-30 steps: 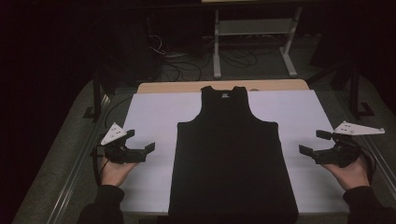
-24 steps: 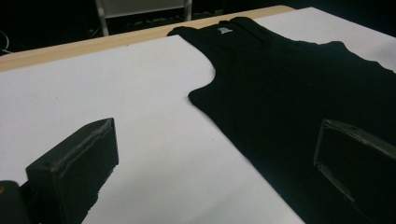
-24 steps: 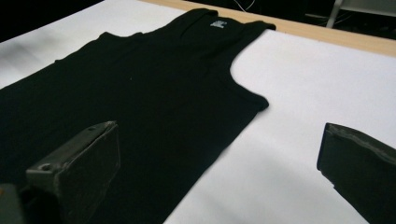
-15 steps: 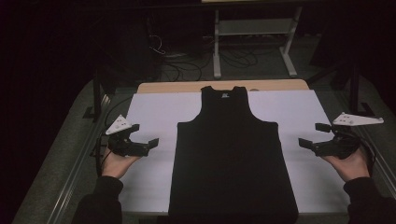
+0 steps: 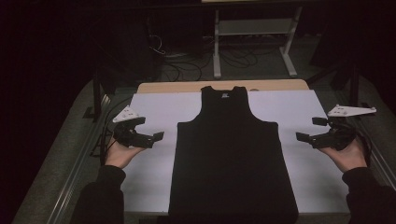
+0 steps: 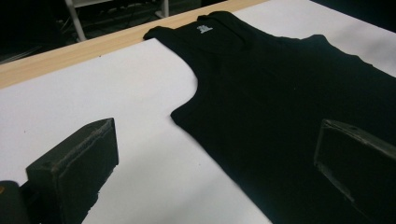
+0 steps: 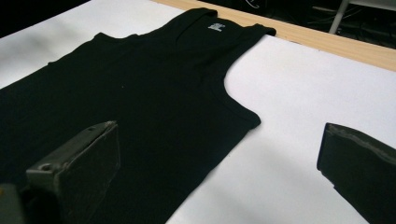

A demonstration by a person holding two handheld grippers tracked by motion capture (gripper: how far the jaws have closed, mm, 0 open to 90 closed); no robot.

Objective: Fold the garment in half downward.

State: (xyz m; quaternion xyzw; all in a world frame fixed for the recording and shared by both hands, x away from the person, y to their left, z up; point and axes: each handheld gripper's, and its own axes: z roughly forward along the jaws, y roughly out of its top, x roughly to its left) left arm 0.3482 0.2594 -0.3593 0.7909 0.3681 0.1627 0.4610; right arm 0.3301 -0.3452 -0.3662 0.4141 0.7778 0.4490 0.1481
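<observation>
matt black cloth tank top, white sheet

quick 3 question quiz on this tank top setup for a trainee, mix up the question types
1. True or false: the black tank top lies flat on the white sheet with its neck toward the far edge.
2. Multiple choice: the left hand-held gripper is A) shut on a strap, B) open beside the garment, not touching it, C) resting on the hem.
3. Fill in: the right hand-held gripper has its jaws ____ and holds nothing.

Key: 1 true; 2 B; 3 open
</observation>
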